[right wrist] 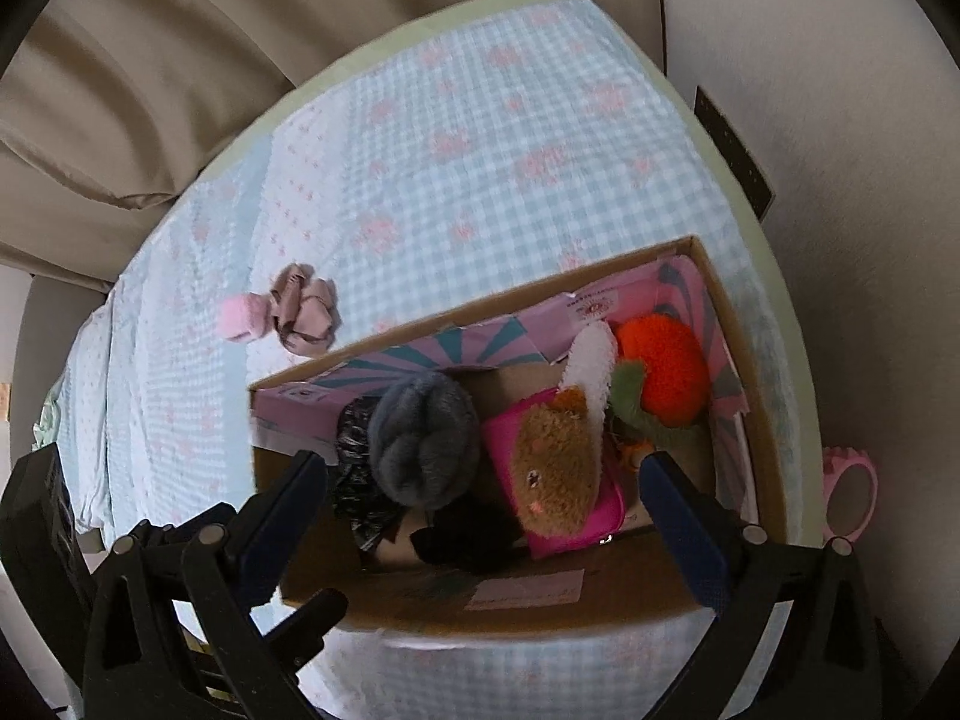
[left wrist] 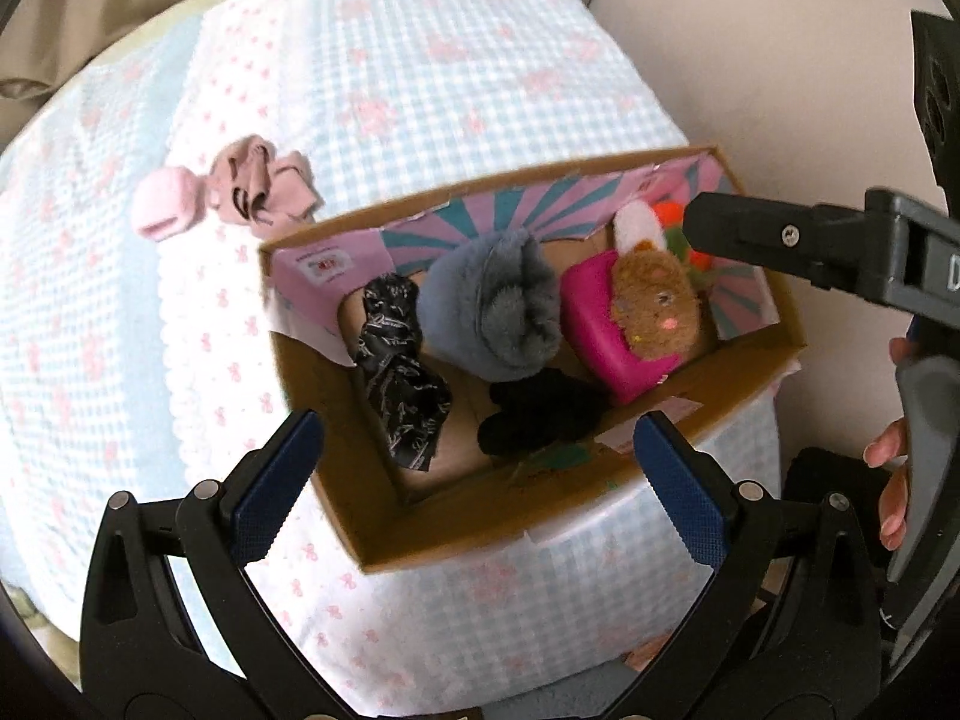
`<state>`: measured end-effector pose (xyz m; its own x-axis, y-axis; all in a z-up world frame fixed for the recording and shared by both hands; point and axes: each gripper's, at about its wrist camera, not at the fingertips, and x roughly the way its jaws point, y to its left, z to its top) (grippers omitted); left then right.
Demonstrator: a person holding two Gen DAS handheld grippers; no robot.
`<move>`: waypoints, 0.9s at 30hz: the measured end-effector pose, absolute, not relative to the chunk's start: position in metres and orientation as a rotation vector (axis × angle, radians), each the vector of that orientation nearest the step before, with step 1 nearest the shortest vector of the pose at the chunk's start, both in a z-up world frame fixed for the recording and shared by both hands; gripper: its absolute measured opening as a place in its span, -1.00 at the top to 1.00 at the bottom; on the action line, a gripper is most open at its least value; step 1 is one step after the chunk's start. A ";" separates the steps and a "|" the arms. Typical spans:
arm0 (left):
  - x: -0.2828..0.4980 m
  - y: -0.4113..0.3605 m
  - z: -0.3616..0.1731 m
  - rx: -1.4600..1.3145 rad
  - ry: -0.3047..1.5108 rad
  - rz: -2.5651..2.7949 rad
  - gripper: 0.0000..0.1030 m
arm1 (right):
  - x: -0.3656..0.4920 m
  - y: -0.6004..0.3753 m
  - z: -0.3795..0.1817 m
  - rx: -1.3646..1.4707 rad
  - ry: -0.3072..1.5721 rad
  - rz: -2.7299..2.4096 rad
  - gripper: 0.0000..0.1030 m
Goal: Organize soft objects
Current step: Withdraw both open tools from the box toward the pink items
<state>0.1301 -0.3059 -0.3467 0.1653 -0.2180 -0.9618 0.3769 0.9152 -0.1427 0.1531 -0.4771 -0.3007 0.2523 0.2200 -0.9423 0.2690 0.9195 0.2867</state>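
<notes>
Both tools hang above the cardboard box (left wrist: 384, 531) on the bed (left wrist: 420, 60), the left hand-held gripper (left wrist: 474, 480) and right hand-held gripper (right wrist: 483, 510) each spread wide and pinching nothing. Inside the box lie six soft things: one black bundle (left wrist: 540, 414), one black-and-white patterned cloth (left wrist: 396, 372), one grey fluffy roll (left wrist: 492, 306), one brown plush (left wrist: 657, 309) on one magenta pouch (left wrist: 591, 312), one orange plush (right wrist: 660, 369); beyond the box, on the bed, lie one crumpled mauve cloth (left wrist: 264, 186) and one pale pink roll (left wrist: 165, 201), touching.

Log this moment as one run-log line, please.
left gripper: open, empty | right gripper: open, empty | cardboard box: holds soft items | pink items: outside box, on bed
</notes>
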 end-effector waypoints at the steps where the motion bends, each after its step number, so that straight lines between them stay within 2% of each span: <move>1: 0.129 -0.304 -0.341 0.137 1.332 -0.428 -0.99 | 0.151 -0.475 -0.294 0.422 1.318 -0.038 -1.00; 13: 0.096 -0.238 -0.236 0.092 1.173 -0.430 -0.99 | 0.115 -0.412 -0.180 0.279 1.152 -0.057 -1.00; 21: 0.076 -0.151 -0.168 0.062 1.058 -0.383 -0.99 | 0.082 -0.323 -0.107 0.162 0.997 -0.070 -1.00; 27: 0.066 -0.074 -0.134 0.018 0.974 -0.310 -0.99 | 0.069 -0.263 -0.079 0.075 0.926 -0.087 -1.00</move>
